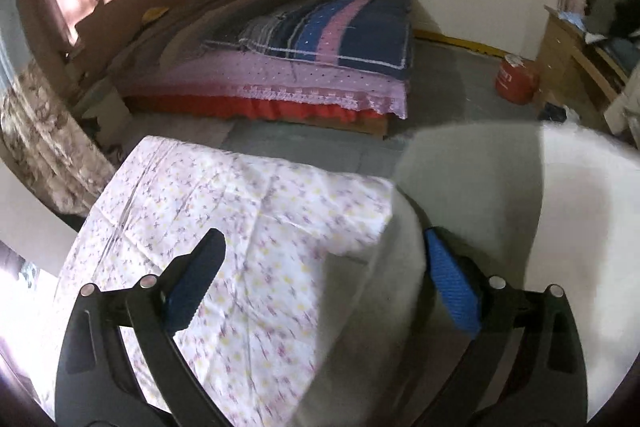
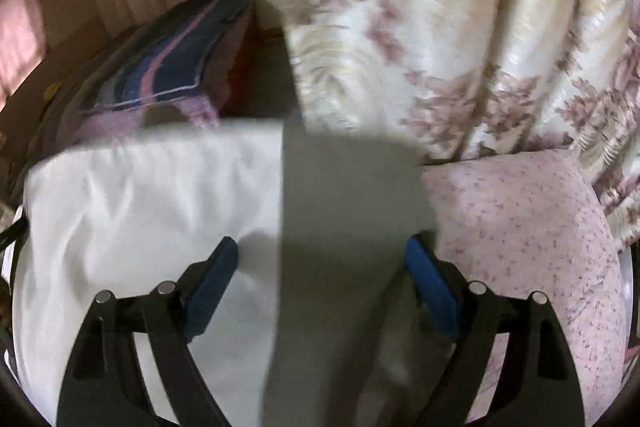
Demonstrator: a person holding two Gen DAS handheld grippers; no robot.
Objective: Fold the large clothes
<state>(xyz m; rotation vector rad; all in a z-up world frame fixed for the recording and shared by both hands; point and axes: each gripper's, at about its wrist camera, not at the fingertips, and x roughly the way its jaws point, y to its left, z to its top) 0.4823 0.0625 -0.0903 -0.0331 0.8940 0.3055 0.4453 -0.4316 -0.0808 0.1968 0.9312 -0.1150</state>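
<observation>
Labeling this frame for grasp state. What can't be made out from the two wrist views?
- Left wrist view: white garment is motion-blurred and cut off by the right edge; its type and full shape are unreadable.
- Left wrist view: left tongs stand open; contact with the floral sheet is unclear.
- Right wrist view: a blurred grey fold runs between the open right tongs, hiding what lies beneath.

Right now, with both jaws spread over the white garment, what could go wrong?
1. Both views are motion-blurred, so either gripper could close on the wrong layer of the white garment.
2. The left gripper straddles the garment's edge and the floral sheet; it might pinch both.
3. The garment hangs past the sheet's edge, so it may slide off.
</observation>
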